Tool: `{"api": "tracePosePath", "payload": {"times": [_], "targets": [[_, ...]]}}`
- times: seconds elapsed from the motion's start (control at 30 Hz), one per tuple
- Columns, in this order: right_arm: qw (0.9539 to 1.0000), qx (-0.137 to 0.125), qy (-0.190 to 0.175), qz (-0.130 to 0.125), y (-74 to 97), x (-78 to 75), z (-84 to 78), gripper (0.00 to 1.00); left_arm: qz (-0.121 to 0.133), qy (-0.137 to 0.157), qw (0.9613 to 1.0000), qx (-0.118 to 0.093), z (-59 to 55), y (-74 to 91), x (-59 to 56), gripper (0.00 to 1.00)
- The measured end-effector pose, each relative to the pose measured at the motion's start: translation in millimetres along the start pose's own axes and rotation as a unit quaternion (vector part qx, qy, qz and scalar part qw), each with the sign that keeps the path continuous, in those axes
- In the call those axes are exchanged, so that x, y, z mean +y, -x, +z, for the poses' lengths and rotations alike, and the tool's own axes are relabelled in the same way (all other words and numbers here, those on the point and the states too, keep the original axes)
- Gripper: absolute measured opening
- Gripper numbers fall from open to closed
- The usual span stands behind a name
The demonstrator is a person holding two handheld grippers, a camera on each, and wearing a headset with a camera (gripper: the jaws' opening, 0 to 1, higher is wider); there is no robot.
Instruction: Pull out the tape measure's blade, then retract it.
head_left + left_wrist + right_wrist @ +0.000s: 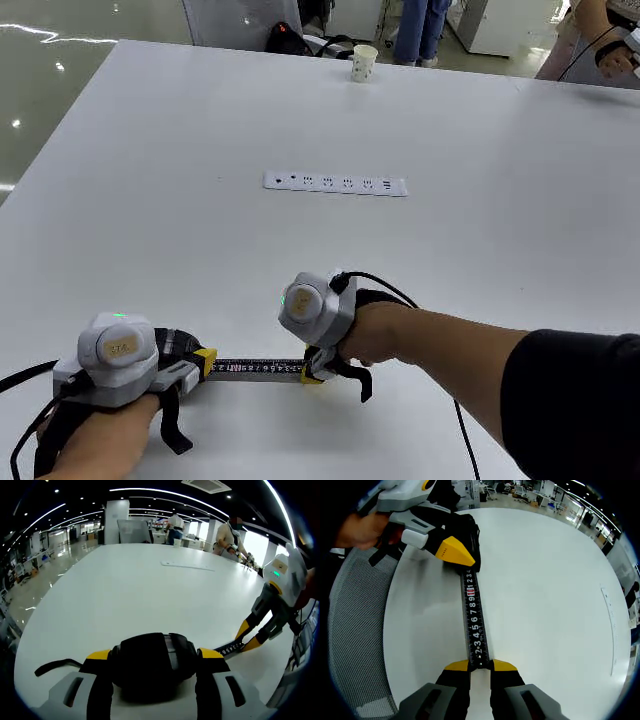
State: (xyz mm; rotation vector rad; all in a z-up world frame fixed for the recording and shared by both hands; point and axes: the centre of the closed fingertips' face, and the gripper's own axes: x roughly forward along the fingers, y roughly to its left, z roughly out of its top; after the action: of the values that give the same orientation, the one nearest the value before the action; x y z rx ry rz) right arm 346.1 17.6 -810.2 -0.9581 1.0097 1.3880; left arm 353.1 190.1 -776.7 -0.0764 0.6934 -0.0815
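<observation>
The black tape measure case point(152, 662) sits between the yellow-tipped jaws of my left gripper point(155, 656), which is shut on it; in the head view the case point(178, 345) lies at the table's near left. Its dark numbered blade point(473, 617) runs out a short way across the table point(255, 368) to my right gripper point(480, 665), shut on the blade's end. The right gripper point(312, 372) stands to the right of the left gripper point(200, 362). In the right gripper view, the case point(465, 535) is at the top.
A white power strip point(335, 184) lies mid-table. A paper cup point(364, 62) stands near the far edge. A mesh chair point(357, 630) is by the near table edge. People stand beyond the table.
</observation>
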Motion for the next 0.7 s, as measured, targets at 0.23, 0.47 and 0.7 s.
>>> {"api": "tracePosePath", "payload": {"times": [0.23, 0.47, 0.7], "targets": [[1.0, 0.001, 0.002, 0.001, -0.8, 0.4, 1.7, 0.11, -0.004, -0.004, 1.0, 0.006, -1.0, -1.0, -0.2, 0.62], [1.0, -0.001, 0.002, 0.0, -1.5, 0.7, 4.3, 0.11, -0.005, -0.003, 1.0, 0.005, -0.4, -0.8, 1.5, 0.62], [1.0, 0.001, 0.005, 0.001, -2.6, 0.7, 6.6, 0.11, -0.005, -0.002, 0.9999, 0.009, -1.7, -0.2, 0.3, 0.62]]}}
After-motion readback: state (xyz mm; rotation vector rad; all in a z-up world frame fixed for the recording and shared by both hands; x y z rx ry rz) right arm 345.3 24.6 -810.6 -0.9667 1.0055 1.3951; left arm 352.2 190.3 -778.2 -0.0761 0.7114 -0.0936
